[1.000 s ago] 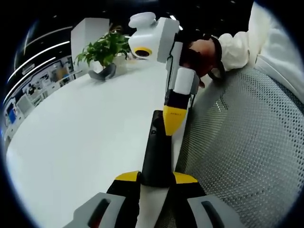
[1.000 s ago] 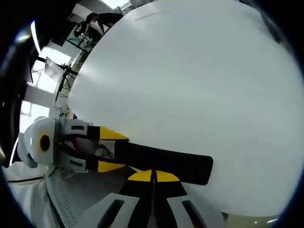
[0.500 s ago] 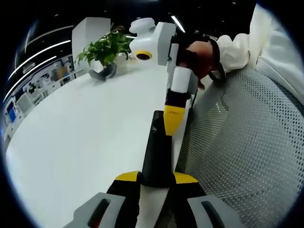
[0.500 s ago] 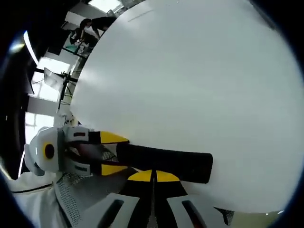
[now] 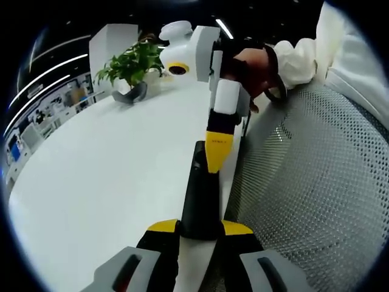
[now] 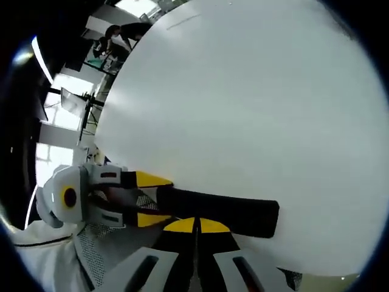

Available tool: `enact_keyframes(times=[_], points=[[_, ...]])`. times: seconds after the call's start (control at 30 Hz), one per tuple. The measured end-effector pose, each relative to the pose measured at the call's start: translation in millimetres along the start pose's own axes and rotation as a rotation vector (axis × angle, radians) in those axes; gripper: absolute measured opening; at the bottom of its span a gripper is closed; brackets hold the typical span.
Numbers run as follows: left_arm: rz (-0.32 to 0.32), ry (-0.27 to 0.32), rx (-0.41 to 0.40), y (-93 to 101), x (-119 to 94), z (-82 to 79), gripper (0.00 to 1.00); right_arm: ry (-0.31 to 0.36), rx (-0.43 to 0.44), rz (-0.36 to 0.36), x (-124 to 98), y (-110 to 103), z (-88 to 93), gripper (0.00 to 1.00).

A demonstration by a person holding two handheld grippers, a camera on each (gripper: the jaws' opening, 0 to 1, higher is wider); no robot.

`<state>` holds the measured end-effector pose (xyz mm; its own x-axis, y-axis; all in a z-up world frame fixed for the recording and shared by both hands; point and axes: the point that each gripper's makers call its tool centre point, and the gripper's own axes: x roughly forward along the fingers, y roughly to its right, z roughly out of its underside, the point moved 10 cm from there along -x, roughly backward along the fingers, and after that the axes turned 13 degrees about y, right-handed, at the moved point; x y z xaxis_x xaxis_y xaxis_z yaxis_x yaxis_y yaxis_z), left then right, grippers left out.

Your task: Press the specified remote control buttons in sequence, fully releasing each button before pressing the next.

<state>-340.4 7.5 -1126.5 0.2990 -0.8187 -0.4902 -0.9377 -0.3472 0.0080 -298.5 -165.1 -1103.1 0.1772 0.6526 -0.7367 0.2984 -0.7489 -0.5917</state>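
Now left gripper [image 5: 200, 226] pinches remote [image 5: 199, 194]; right gripper [image 6: 196, 224], jaws together, touches it.

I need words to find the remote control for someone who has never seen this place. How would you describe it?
Start at the big white table and go to the edge that runs beside the grey mesh surface. There the left tool holds one end of the remote control, and the right tool points down at its far end. It is the only long, slim black bar here.
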Motion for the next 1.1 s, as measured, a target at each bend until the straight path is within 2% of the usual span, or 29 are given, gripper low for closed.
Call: enact_keyframes(times=[0.17, 0.33, 0.47, 0.7, 0.8, 1.1], points=[[0.000, -0.001, 0.001, 0.5, -0.1, 0.1, 0.25, 0.011, -0.050, 0.014, 4.0, -1.3, 0.3, 0.00], [0.001, 0.000, 0.005, 0.8, -0.3, -0.1, 0.25, 0.030, -0.089, -0.013, 6.9, -5.9, -0.8, 0.00], [0.004, 0.002, 0.006, 0.4, 0.0, 0.2, 0.25, 0.016, -0.112, 0.004, 9.6, -4.0, 0.1, 0.00], [0.006, 0.001, 0.010, 0.7, 0.1, -0.9, 0.25, 0.027, -0.046, -0.005, 7.9, 1.0, -0.6, 0.00], [0.012, -0.001, 0.028, 0.7, 0.0, -0.8, 0.25, 0.026, -0.056, -0.004, 7.8, -0.9, -0.1, 0.00], [0.010, 0.000, 0.016, 0.2, 0.3, -0.2, 0.25, 0.034, -0.048, -0.007, 7.2, -0.3, 0.4, 0.00]])
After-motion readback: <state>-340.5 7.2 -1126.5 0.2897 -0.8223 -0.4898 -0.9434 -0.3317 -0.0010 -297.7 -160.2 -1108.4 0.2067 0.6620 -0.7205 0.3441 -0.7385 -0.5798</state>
